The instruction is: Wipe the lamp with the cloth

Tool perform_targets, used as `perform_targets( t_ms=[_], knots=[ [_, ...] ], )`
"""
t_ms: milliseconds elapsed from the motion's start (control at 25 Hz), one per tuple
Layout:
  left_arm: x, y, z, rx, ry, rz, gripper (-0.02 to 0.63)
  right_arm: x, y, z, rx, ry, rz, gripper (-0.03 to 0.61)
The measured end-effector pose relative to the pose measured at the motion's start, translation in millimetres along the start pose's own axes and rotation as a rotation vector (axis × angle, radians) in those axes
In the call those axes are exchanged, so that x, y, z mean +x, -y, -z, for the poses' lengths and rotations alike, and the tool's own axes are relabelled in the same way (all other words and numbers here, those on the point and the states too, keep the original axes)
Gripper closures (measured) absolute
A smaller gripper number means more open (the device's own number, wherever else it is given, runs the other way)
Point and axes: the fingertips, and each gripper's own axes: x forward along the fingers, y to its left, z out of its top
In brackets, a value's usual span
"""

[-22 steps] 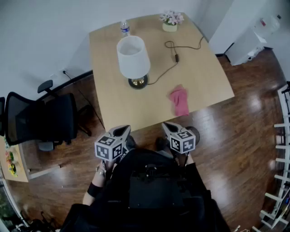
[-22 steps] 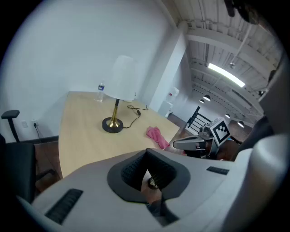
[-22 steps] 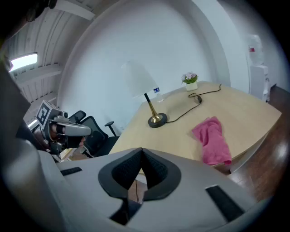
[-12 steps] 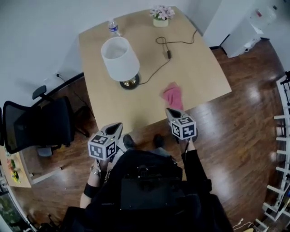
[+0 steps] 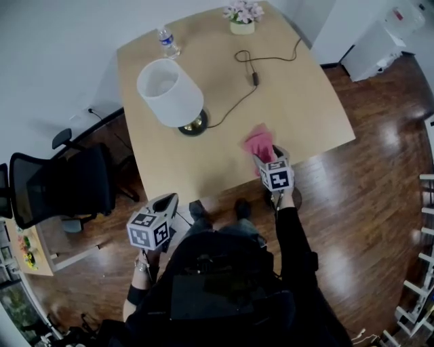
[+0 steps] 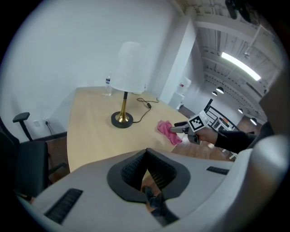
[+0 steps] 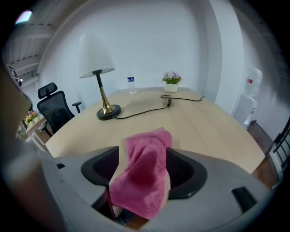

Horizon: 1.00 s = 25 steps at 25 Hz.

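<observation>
A dark wood floor is seen around a pale wooden tabletop, viewed from above a person in black. A black office chair is parked on the floor off the tabletop's left side. The lamp, with a white shade on a brass stem and a dark round base, is stood upright on the left half of the tabletop. Its black cord is trailed across the wood toward the far right corner.

The right hand-held gripper is held at the tabletop's near edge. Its jaws are spread wide to either side of the pink cloth, which is not pinched by the pads. The cloth is left crumpled on the tabletop near that edge, to the right of the lamp and well apart from it.

The left hand-held gripper is held over the floor just short of the tabletop, its jaws brought together on nothing. A small pot of pale flowers and a water bottle are placed along the far edge.
</observation>
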Motion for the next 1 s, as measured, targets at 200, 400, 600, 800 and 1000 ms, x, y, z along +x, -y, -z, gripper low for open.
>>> perform_targets(
  t_ms=[200,400,600,800,1000],
  knots=[
    [2,5,0,-0.006,-0.005,-0.027,0.617,32,11,14,-0.03,-0.041,0.045,0.239],
    [6,9,3,-0.018,-0.005,-0.041,0.617,56,9,24,-0.071,-0.093,0.044,0.239],
    [6,7,8,-0.053,0.003,-0.041,0.617,57,8,20,-0.044,-0.104,0.033,0.274],
    [4,-2,4,-0.055,0.027,-0.032,0.617,59,7,23,-0.022,-0.13,0.047,0.441],
    [2,-18,-4,-0.045,0.06,-0.006,0.617,33,-16,7,0.063,-0.092,-0.006,0.466]
  ],
)
